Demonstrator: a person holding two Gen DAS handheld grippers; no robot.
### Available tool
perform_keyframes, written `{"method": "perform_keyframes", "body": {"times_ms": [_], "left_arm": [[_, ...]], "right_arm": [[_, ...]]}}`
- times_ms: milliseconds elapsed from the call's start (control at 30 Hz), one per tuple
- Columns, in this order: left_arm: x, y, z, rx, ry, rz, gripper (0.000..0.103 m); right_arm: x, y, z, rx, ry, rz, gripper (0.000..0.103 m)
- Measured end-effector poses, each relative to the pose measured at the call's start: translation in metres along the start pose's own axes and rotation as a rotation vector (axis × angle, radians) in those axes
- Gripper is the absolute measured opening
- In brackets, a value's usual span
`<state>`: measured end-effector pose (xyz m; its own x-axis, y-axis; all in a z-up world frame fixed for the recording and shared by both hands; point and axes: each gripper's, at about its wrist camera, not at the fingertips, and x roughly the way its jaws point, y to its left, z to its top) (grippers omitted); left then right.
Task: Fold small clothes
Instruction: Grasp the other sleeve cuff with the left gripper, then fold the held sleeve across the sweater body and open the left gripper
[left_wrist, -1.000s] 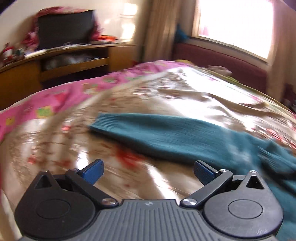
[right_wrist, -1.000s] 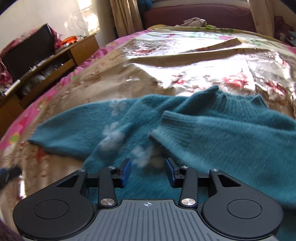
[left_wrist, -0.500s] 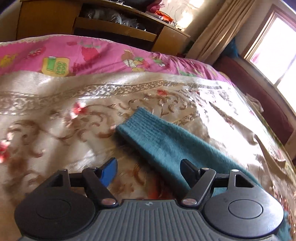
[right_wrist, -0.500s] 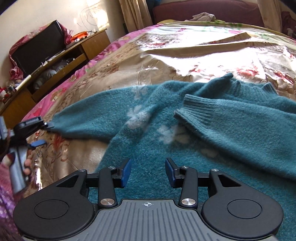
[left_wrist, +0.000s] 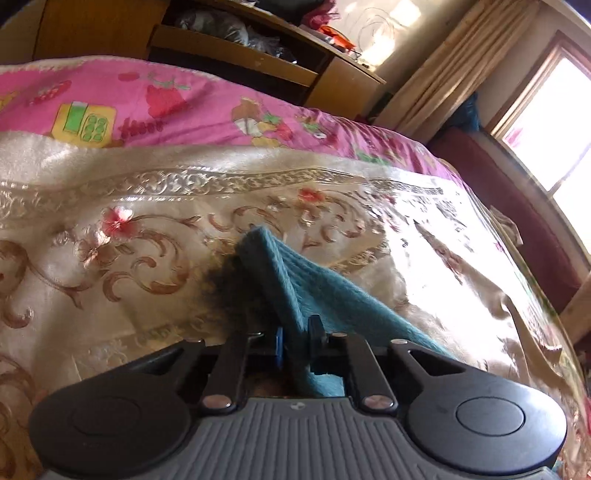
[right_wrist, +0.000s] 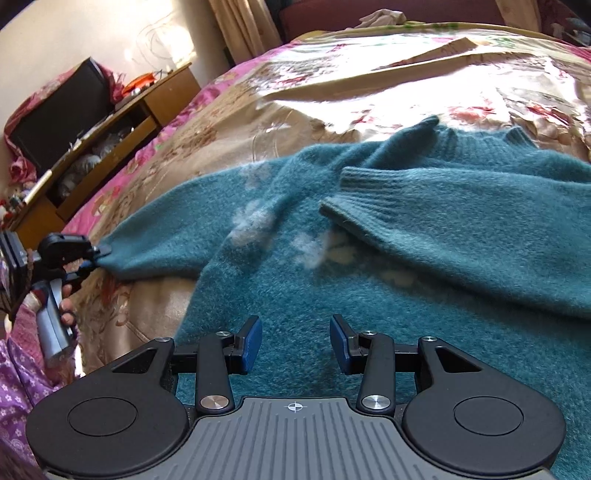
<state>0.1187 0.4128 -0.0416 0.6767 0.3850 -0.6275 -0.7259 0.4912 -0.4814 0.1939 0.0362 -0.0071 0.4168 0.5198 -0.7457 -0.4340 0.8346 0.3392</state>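
Since the earlier frame the left gripper (left_wrist: 295, 338) has swung across the bedspread (left_wrist: 122, 221) to the sweater's outstretched sleeve and closed; its jaws, wide apart a second ago, are now clamped on the ribbed cuff (left_wrist: 264, 254), which bunches up into a peak just ahead of the blue pads. Largest in view is the gold floral bedspread, with a pink printed sheet (left_wrist: 155, 99) along its far edge. On the bedspread lies the teal sweater (right_wrist: 388, 295), spread flat with white fluffy patches on its front; one sleeve (right_wrist: 424, 210) is already folded across the sweater's chest, the other sleeve (right_wrist: 166, 243) reaches out to the sweater's side, where the left gripper (right_wrist: 94, 254) pinches its end. Over the sweater's lower body hangs the right gripper (right_wrist: 295, 341), its jaws partly apart with nothing between them.
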Motion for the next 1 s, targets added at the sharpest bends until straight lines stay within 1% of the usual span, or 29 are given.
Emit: {"method": "perform_keyframes", "body": {"times_ms": [100,167,267,367,433,533,633,667,733,767,833,900,933,1000], "left_arm": [[-0.01,-0.017,-0.004,0.045,0.001,-0.032,0.015],[-0.02,-0.035,-0.006,0.075,0.0,-0.082,0.015],[-0.036,-0.074,-0.014,0.14,0.013,-0.192,0.015],[-0.056,-0.126,-0.034,0.234,0.047,-0.329,0.015],[-0.069,-0.165,-0.055,0.297,0.088,-0.434,0.015],[-0.086,-0.225,-0.097,0.398,0.161,-0.574,0.015],[-0.095,-0.276,-0.147,0.477,0.269,-0.702,0.015],[-0.097,-0.292,-0.167,0.521,0.309,-0.746,0.016],[-0.102,-0.318,-0.207,0.618,0.355,-0.778,0.016],[-0.102,-0.326,-0.222,0.673,0.381,-0.775,0.022],[-0.102,-0.332,-0.248,0.747,0.426,-0.754,0.027],[-0.103,-0.322,-0.255,0.776,0.439,-0.744,0.035],[-0.104,-0.314,-0.254,0.78,0.437,-0.731,0.037],[-0.108,-0.294,-0.243,0.764,0.418,-0.694,0.044]], "right_arm": [[-0.008,-0.006,0.001,0.016,-0.021,0.005,0.04],[-0.014,-0.012,0.001,0.03,-0.036,0.007,0.04],[-0.025,-0.023,0.0,0.061,-0.06,0.007,0.04],[-0.037,-0.038,-0.003,0.105,-0.086,0.001,0.04],[-0.046,-0.051,-0.007,0.137,-0.104,-0.003,0.04],[-0.061,-0.073,-0.016,0.186,-0.129,-0.018,0.04],[-0.076,-0.098,-0.026,0.243,-0.149,-0.047,0.04],[-0.081,-0.107,-0.03,0.265,-0.155,-0.06,0.04],[-0.093,-0.125,-0.038,0.306,-0.165,-0.084,0.04],[-0.099,-0.133,-0.041,0.324,-0.171,-0.098,0.04],[-0.111,-0.147,-0.048,0.353,-0.186,-0.122,0.042],[-0.123,-0.159,-0.052,0.375,-0.205,-0.141,0.042],[-0.128,-0.163,-0.054,0.384,-0.215,-0.148,0.042],[-0.134,-0.172,-0.054,0.405,-0.23,-0.151,0.042]]}}
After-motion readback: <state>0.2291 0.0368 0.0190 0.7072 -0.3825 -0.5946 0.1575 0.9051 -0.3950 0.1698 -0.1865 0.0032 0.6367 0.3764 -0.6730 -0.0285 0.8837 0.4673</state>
